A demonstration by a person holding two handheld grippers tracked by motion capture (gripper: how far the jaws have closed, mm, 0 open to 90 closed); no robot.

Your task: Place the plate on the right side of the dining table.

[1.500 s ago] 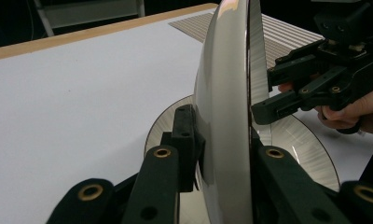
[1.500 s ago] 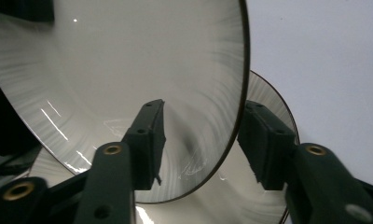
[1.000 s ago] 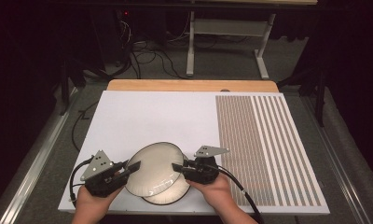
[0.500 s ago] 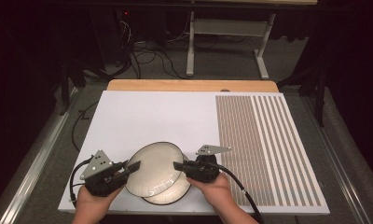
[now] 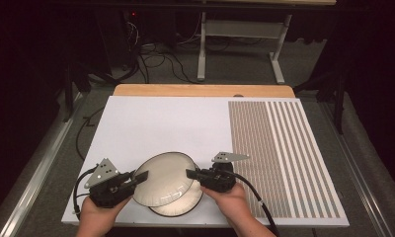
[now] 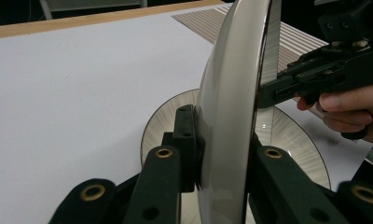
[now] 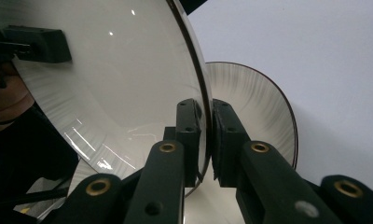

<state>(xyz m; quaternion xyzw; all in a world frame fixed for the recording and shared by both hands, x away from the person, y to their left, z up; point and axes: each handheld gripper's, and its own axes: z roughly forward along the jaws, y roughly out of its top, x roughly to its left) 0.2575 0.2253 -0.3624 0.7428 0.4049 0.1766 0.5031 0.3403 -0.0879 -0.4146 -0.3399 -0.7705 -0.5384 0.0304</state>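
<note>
From the high view, the upper plate (image 5: 163, 178) hangs raised and tilted over the lower plate (image 5: 180, 203) near the white mat's (image 5: 151, 123) six-o'clock edge. The left gripper (image 5: 136, 178) bites its rim at nine o'clock, the right gripper (image 5: 191, 174) at three o'clock.

In the left gripper view, the upper plate (image 6: 231, 107) stands nearly edge-on, jaws closed tight on its rim; the lower plate (image 6: 287, 135) lies flat behind, toward one o'clock.

In the right gripper view the jaws pinch the upper plate (image 7: 128, 79) just at its lip, almost fully closed, with the lower plate (image 7: 250, 102) beyond.

The risk, as I judge it — both holds are thin and glazed ware is slick. If the hands pull unevenly, the rim could slip and drop onto the plate below.
</note>
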